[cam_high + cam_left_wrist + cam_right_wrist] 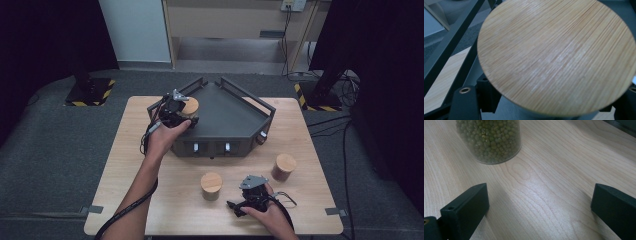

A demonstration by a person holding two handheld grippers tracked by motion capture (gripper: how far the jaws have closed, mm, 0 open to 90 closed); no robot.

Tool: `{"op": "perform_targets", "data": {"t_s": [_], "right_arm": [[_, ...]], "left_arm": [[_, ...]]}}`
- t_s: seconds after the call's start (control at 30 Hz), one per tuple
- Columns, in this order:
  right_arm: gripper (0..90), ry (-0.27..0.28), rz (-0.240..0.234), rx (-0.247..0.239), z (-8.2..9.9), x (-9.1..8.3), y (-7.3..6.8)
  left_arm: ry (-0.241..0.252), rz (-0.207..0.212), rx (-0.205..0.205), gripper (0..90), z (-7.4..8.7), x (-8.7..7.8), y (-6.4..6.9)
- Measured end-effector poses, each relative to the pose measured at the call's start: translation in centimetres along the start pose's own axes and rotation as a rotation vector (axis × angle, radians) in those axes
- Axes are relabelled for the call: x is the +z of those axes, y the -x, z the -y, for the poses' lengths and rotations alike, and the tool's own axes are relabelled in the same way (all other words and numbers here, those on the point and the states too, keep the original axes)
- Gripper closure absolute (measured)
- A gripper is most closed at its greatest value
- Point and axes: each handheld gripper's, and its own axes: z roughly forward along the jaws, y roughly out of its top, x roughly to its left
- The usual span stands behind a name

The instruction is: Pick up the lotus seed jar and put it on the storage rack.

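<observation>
A jar with a round bamboo lid [190, 105] is over the left corner of the dark tray [230, 117], with my left gripper [181, 113] shut on it. In the left gripper view the lid [556, 57] is very close, and a black finger [465, 102] presses at the jar's side below it. Whether the jar rests on the tray floor I cannot tell. My right gripper [239, 206] lies low over the table near the front edge, open, with bare wood between its jaws [539, 205]. A glass jar of green beans [490, 140] stands just ahead of it, apart from the jaws.
The bean jar [211, 186] has a bamboo lid and stands front centre on the wooden table [135, 165]. Another lidded jar with brownish contents [283, 167] stands to its right. The tray has raised rails and a front wall with two small latches [211, 147].
</observation>
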Motion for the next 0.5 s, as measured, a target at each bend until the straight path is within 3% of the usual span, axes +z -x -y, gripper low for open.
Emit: {"op": "perform_targets", "data": {"t_s": [0.27, 0.5], "right_arm": [[2.1, -0.001, 0.0, 0.0, 0.0, 0.0, 0.0], [2.1, -0.001, 0.0, 0.001, 0.1, -0.1, -0.1]], "left_arm": [[-0.012, -0.006, -0.023, 24.1, 0.2, 1.2, -0.7], [-0.022, -0.007, -0.015, 24.2, 0.4, 1.8, -0.8]]}}
